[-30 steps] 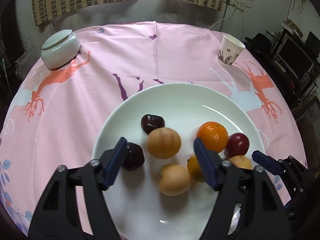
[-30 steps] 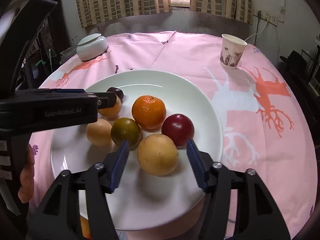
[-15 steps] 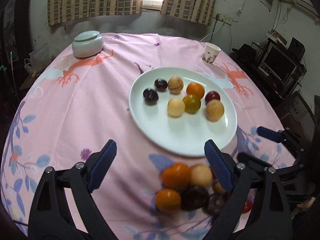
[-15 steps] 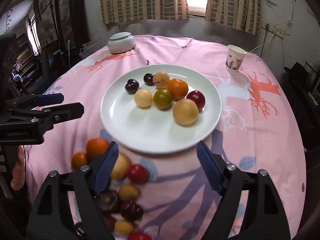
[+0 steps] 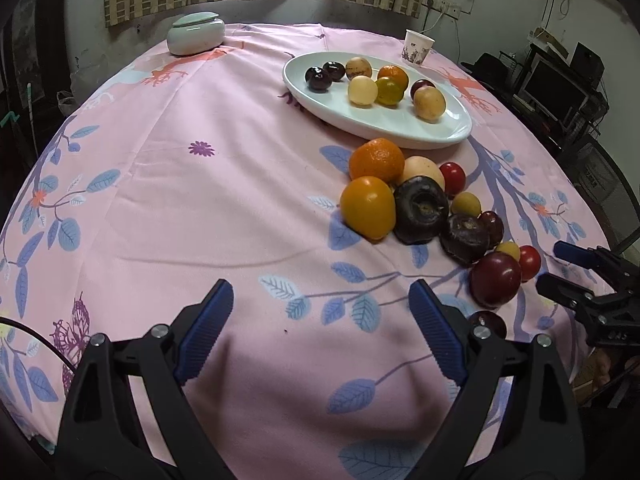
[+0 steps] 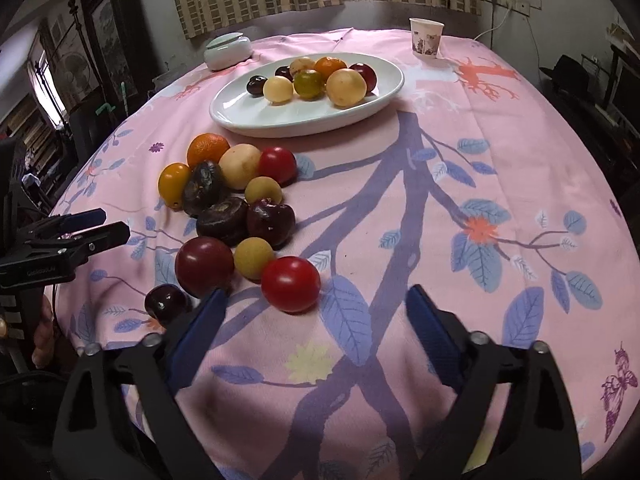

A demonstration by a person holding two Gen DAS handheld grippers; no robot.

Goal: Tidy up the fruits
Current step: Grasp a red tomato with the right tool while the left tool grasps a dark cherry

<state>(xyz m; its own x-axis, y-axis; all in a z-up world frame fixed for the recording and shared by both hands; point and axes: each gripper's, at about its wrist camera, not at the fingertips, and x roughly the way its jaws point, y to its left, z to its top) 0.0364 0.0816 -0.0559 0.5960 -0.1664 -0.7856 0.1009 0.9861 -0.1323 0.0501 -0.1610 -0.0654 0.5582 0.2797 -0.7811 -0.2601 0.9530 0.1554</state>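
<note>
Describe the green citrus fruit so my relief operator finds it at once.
Start at the white plate beyond the loose fruit heap on the pink tablecloth. The green citrus fruit sits mid-cluster, between a pale yellow fruit and a bigger tan one. It alone looks green.

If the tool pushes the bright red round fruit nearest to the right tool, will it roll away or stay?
The red fruit looks round and glossy, so it would probably roll on a push and may slip between the pads. It lies on a soft pink tablecloth, which might slow it a little. A yellow fruit sits right beside it, so a push that way would likely disturb the pile.
</note>
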